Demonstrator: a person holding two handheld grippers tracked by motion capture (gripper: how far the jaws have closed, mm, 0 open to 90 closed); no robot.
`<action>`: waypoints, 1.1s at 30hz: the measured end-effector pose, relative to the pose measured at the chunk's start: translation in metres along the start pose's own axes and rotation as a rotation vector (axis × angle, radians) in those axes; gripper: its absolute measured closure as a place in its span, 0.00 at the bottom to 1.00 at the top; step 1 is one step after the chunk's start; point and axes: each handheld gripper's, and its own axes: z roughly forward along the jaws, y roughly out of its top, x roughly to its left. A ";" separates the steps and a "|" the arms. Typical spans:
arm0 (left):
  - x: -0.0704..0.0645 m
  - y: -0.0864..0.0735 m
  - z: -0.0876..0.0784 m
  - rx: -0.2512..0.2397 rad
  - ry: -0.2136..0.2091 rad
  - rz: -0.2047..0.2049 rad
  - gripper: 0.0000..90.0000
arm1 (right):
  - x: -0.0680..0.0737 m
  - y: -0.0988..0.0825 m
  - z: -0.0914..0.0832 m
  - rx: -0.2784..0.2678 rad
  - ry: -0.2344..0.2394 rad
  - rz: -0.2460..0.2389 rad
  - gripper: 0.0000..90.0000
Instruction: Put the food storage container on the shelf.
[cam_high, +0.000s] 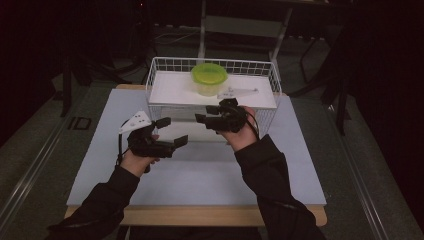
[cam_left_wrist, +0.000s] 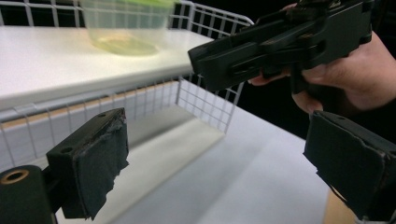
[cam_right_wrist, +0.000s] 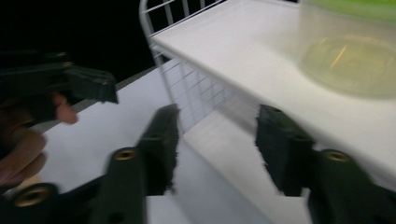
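A clear plastic tub with a green lid (cam_high: 209, 77) stands on a white board inside a white wire basket (cam_high: 159, 67) at the back of the table. My left gripper (cam_high: 172, 131) hovers over the table in front of the basket's left half, open and holding nothing. My right gripper (cam_high: 206, 113) hangs at the basket's front wall, open and also without a load. In the left gripper view, the wide-apart pads (cam_left_wrist: 100, 161) frame the basket's corner, with the tub (cam_left_wrist: 126, 25) beyond. In the right gripper view, the right gripper (cam_right_wrist: 219, 144) points at the basket's front wall, with the tub (cam_right_wrist: 350, 51) at upper right.
The pale table top (cam_high: 200, 175) spreads out in front of the basket, with its wooden front edge (cam_high: 200, 216) near the person. Dark floor surrounds it, and a metal frame (cam_high: 240, 25) stands behind the basket. Both sleeved forearms enter from below.
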 end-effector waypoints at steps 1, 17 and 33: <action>-0.001 -0.003 -0.002 0.009 -0.006 0.003 0.05 | 0.002 -0.005 -0.002 0.003 0.011 -0.002 0.41; -0.014 -0.051 -0.019 0.072 -0.009 0.035 0.03 | 0.016 -0.083 -0.028 0.014 0.060 -0.042 0.17; -0.013 -0.078 -0.026 0.114 0.011 0.085 0.04 | 0.005 -0.141 -0.054 0.009 -0.007 -0.003 0.17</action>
